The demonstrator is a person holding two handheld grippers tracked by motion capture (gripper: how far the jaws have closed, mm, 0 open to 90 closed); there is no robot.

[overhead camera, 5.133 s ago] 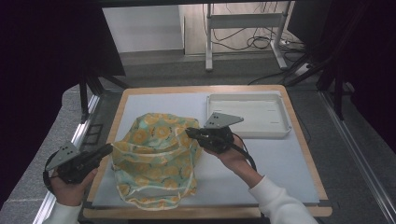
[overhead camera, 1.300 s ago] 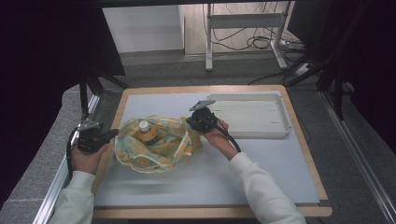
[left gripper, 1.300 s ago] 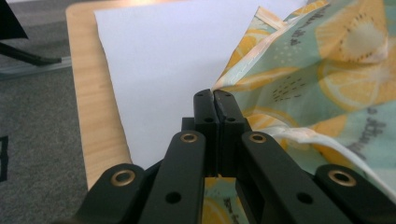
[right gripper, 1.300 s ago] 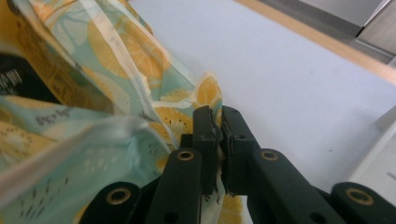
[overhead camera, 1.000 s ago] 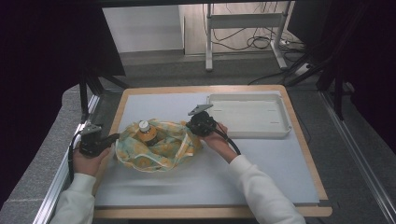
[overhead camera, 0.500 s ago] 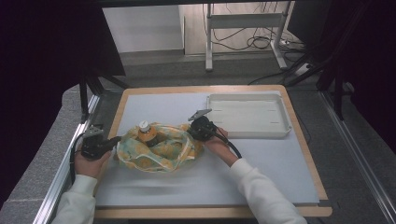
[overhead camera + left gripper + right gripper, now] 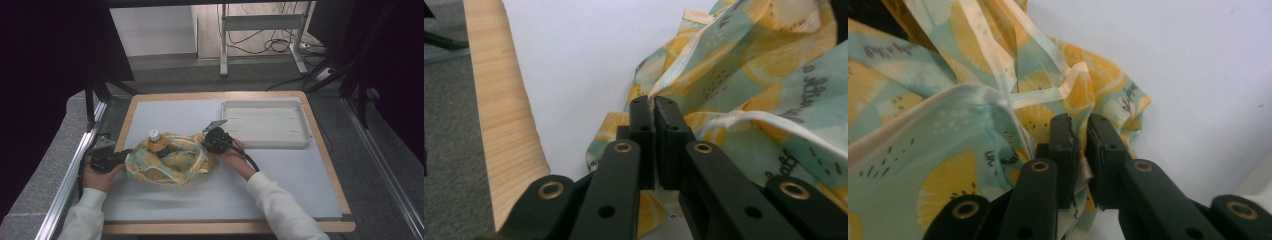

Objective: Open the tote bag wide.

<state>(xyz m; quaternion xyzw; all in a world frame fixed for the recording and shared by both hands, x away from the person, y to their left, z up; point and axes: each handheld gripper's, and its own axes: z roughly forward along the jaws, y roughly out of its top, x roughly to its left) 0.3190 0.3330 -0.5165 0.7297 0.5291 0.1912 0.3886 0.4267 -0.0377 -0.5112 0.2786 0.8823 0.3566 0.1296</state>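
A lemon-print cloth [image 7: 175, 162] lies bunched on the pale mat around an upright bottle [image 7: 155, 137] with a white cap. My left gripper [image 7: 122, 155] is at the cloth's left end. In the left gripper view its jaws [image 7: 654, 102] are pinched shut on an edge of the cloth [image 7: 774, 65]. My right gripper [image 7: 206, 145] is at the cloth's right end. Its jaws [image 7: 1080, 122] have just been opening and stand slightly apart. A fold of the cloth [image 7: 923, 165] still sits between them.
A white shallow tray [image 7: 267, 125] rests at the back right of the mat [image 7: 280, 180], just behind my right hand. A wooden rim [image 7: 330, 165] frames the mat. A metal rail runs along the left beside my left hand.
Both grippers have come down and toward the near edge with the cloth ends. The cloth has sagged lower and flatter around the bottle. It lay spread flat five seconds ago.
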